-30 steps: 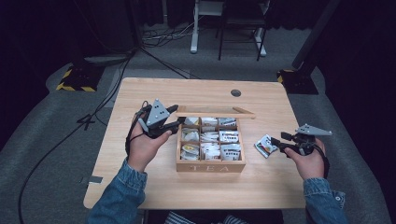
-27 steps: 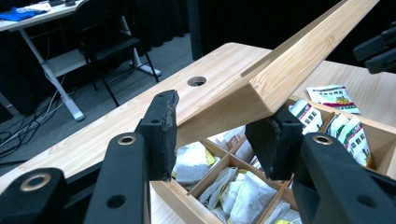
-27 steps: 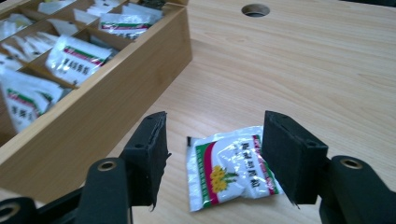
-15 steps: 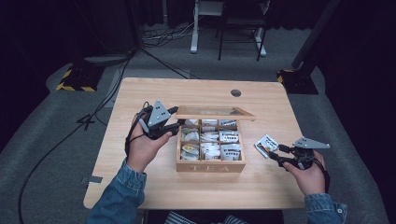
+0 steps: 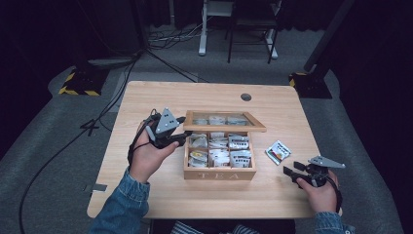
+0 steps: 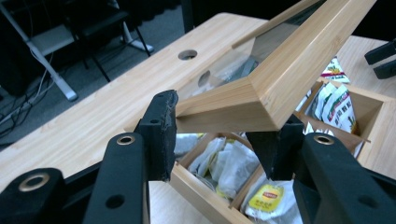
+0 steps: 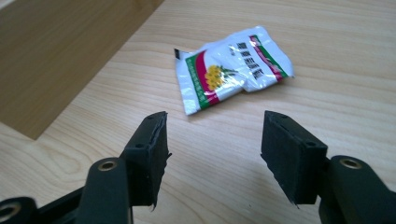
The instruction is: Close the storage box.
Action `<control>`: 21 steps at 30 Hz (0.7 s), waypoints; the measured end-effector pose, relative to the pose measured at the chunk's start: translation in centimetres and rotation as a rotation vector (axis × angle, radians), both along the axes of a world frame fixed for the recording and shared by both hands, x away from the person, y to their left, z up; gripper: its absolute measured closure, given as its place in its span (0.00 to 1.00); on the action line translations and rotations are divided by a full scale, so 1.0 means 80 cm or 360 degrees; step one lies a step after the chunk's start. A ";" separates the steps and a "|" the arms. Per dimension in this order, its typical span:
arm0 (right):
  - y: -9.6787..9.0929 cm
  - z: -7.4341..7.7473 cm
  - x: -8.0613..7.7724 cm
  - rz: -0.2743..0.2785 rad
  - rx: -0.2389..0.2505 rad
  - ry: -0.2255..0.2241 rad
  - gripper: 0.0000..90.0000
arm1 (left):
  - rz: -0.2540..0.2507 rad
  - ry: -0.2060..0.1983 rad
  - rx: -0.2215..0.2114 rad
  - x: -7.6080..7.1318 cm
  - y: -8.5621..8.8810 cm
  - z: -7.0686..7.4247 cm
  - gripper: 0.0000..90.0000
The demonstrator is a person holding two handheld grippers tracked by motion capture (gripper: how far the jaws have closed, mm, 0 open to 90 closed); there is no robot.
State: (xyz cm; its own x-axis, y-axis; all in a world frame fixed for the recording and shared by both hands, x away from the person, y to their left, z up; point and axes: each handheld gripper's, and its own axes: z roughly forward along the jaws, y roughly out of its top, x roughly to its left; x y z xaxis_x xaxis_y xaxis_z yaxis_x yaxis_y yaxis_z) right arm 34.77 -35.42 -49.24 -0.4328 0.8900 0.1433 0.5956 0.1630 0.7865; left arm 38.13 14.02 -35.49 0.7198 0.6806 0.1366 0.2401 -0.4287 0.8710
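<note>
Left gripper (image 6: 217,140) is clamping the lid (image 5: 225,121) corner, the raised lid hiding the far compartments of the tea box (image 5: 219,156) sitting mid-worktop (image 5: 146,97). Right gripper (image 7: 212,156), jaws apart, is hovering over open worktop near the loose tea packet (image 7: 231,65) lying right of the box.

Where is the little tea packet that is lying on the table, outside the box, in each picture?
High view: the tea packet lies on the table right of the wooden tea box.
Left gripper view: I cannot tell it apart.
Right gripper view: tea packet at upper centre, beyond the open jaws.
Shared landmark: the tea box, whose side is at upper left there.
</note>
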 end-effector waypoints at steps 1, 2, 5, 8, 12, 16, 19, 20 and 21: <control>-0.001 -0.002 -0.001 -0.0012 -0.0002 -0.0004 0.47 | 0.0001 0.0014 0.0018 -0.001 -0.001 0.000 0.60; -0.002 -0.004 -0.002 -0.0030 -0.0013 0.0004 0.47 | 0.0001 0.0021 0.0026 -0.002 -0.001 0.000 0.60; -0.003 -0.005 -0.003 -0.0032 -0.0013 0.0015 0.47 | -0.0008 0.0051 0.0036 -0.003 0.000 -0.001 0.59; -0.003 -0.005 -0.004 -0.0036 -0.0017 0.0013 0.47 | -0.0014 0.0073 0.0050 -0.005 0.001 -0.002 0.59; -0.003 -0.006 -0.003 -0.0028 -0.0017 0.0018 0.47 | -0.0023 0.0098 0.0088 -0.009 0.000 -0.004 0.59; -0.004 -0.007 -0.002 -0.0031 -0.0012 0.0024 0.47 | -0.0030 0.0124 0.0117 -0.012 0.000 -0.005 0.58; -0.005 -0.007 -0.001 -0.0036 -0.0004 0.0019 0.47 | -0.0034 0.0143 0.0155 -0.015 -0.001 -0.007 0.58; -0.005 -0.006 -0.001 -0.0038 0.0001 0.0018 0.47 | -0.0034 0.0148 0.0167 -0.015 -0.001 -0.007 0.58; -0.006 -0.005 0.000 -0.0036 0.0002 0.0017 0.47 | -0.0035 0.0152 0.0177 -0.016 -0.002 -0.008 0.58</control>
